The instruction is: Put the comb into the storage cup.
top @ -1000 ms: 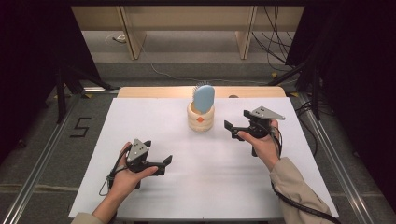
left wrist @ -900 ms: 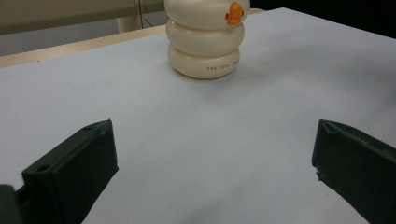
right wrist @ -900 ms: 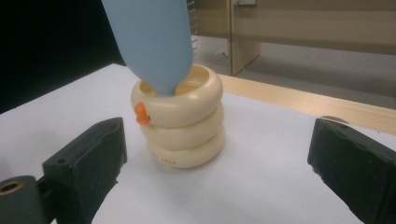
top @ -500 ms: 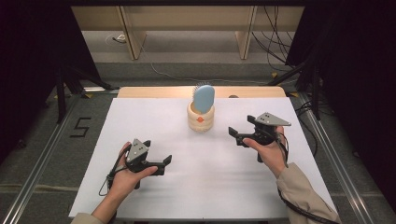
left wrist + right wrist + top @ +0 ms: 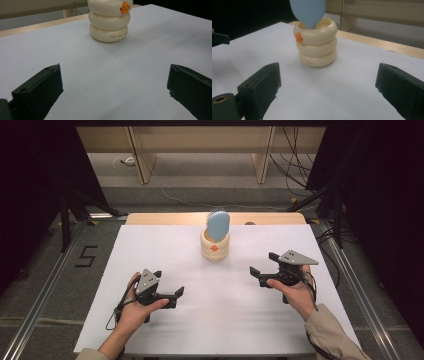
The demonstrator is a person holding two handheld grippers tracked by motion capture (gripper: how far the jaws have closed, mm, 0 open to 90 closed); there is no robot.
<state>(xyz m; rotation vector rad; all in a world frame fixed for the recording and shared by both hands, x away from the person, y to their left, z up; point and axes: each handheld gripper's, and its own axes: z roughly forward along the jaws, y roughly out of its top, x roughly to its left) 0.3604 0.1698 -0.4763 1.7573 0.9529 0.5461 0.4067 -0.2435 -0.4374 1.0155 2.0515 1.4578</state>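
- Dark room, grey floor, wooden furniture legs and cables at far side; white table [image 5: 150,250] with a wood strip along its far edge.
- Floor mark "5" [image 5: 86,256] left of table.
- Holder [image 5: 215,246] stands upright at table centre, toward the far edge; cream, three stacked rounded rings, small orange mark on the front, tiny print on the bottom ring.
- Brush [image 5: 218,224] stands in the holder, head up; pale blue oval back, bristles just visible at the top edge, handle hidden inside.
- Left gripper [image 5: 169,296] near-left on table, held in left hand [image 5: 132,305]; jaws spread wide, nothing between them.
- Left gripper view: holder [image 5: 109,21] far ahead, between the two jaws' lines, well apart from both tips.
- Right gripper [image 5: 262,269] right of centre, held in right hand [image 5: 295,292], lifted off the table; jaws spread wide, empty.
- Right gripper view: holder [image 5: 317,45] ahead and left of midline, well apart from jaws; brush [image 5: 308,12] rising out of its mouth, leaning on the rim.
- Holder sits far of both grippers, roughly between them; neither touches it.
- Cable trails from each gripper down by the wrist.
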